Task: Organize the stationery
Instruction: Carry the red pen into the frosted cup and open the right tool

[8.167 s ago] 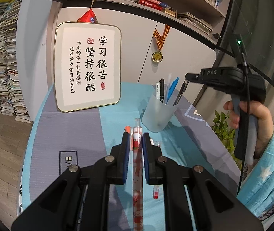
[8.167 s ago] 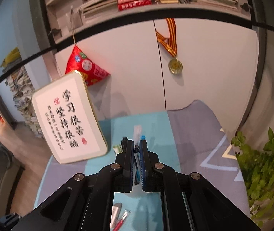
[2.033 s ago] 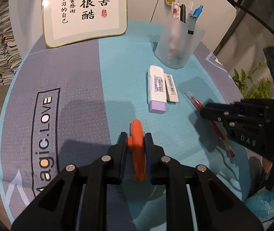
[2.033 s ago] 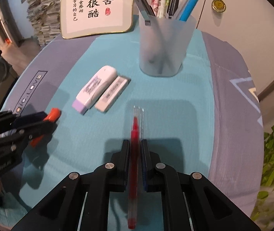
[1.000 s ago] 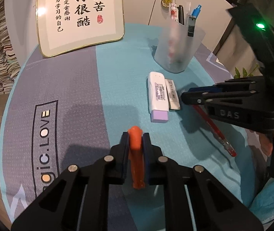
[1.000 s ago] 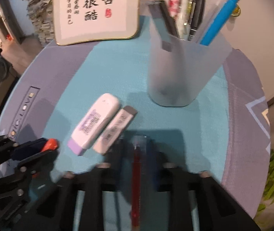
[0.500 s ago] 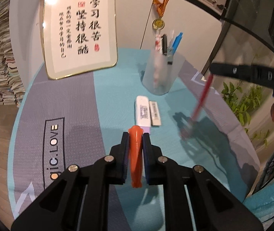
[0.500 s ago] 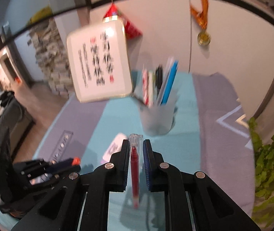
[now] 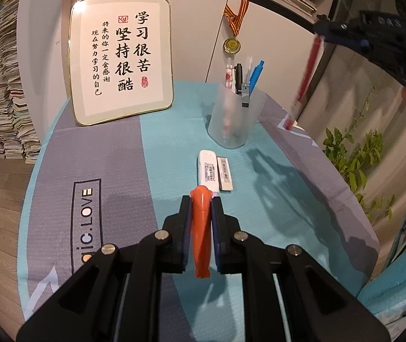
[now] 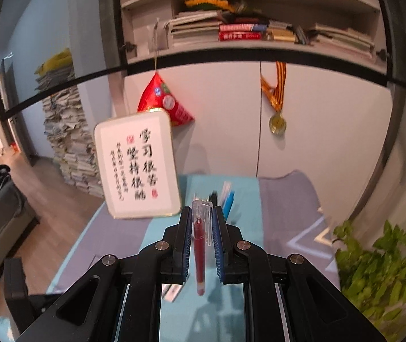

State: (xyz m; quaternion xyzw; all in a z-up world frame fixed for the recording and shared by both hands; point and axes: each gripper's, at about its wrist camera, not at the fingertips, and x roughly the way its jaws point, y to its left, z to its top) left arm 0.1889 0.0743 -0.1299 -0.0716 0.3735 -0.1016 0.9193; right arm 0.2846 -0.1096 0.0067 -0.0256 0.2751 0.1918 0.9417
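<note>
While two tongs (image 9: pixel 201 222) (image 10: pixel 200 228) grip, one red pen (image 10: pixel 198 253), one orange marker (image 9: pixel 201 228), two erasers (image 9: pixel 215 169)

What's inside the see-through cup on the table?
The cup holds several pens standing up: a blue one, a black one and a red-patterned one. The frosted wall blurs their lower ends and anything lying at the bottom.

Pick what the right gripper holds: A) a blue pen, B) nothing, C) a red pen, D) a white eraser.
C: the right gripper is clamped on a red pen with a clear cap, seen between its fingers in the right wrist view.
</note>
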